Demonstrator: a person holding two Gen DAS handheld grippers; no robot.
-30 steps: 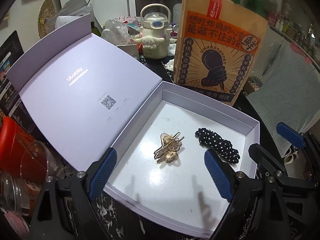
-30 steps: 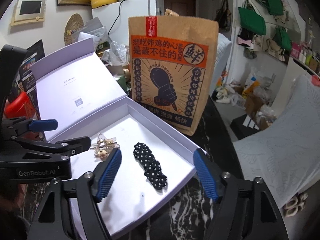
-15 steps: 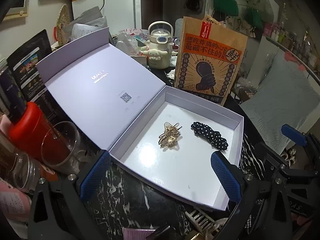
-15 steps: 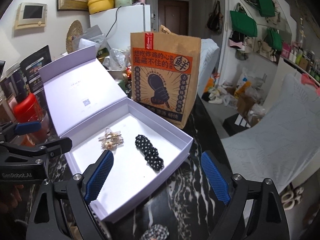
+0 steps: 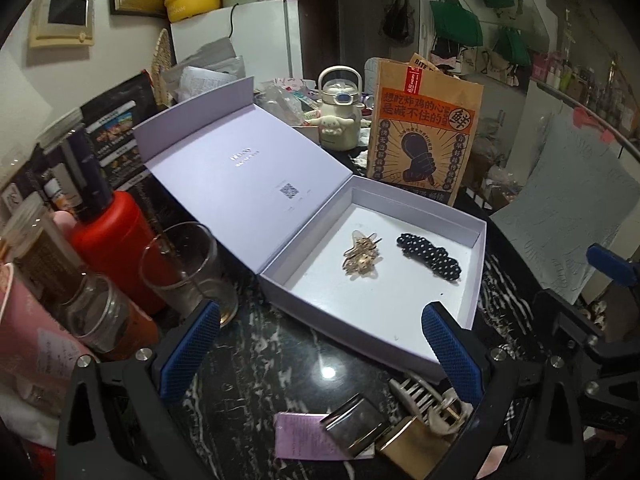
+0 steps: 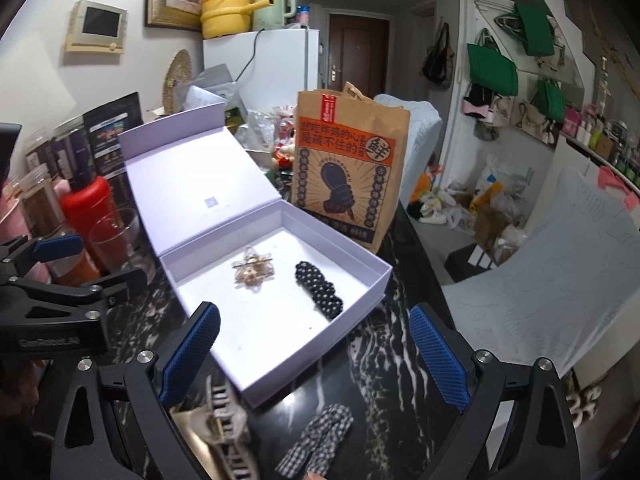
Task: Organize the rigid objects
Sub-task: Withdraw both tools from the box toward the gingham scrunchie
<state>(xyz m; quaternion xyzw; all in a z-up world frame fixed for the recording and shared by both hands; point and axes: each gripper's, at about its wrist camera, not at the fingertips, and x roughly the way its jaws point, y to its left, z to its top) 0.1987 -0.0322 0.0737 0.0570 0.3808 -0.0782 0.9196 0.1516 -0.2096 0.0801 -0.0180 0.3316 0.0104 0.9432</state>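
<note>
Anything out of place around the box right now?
Two clips lie in the box; a beige claw clip and a checkered clip sit outside it on the table near its front edge. Nothing spilled or damaged.

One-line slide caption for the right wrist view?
Right gripper, jaws opening and empty, faces the open lavender box holding a gold hair claw and polka-dot clip.

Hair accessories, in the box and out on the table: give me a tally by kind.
Gold clip in the box: 1
Polka-dot barrette in the box: 1
Beige claw clip on the table: 1
Checked barrette on the table: 1
Total: 4
</note>
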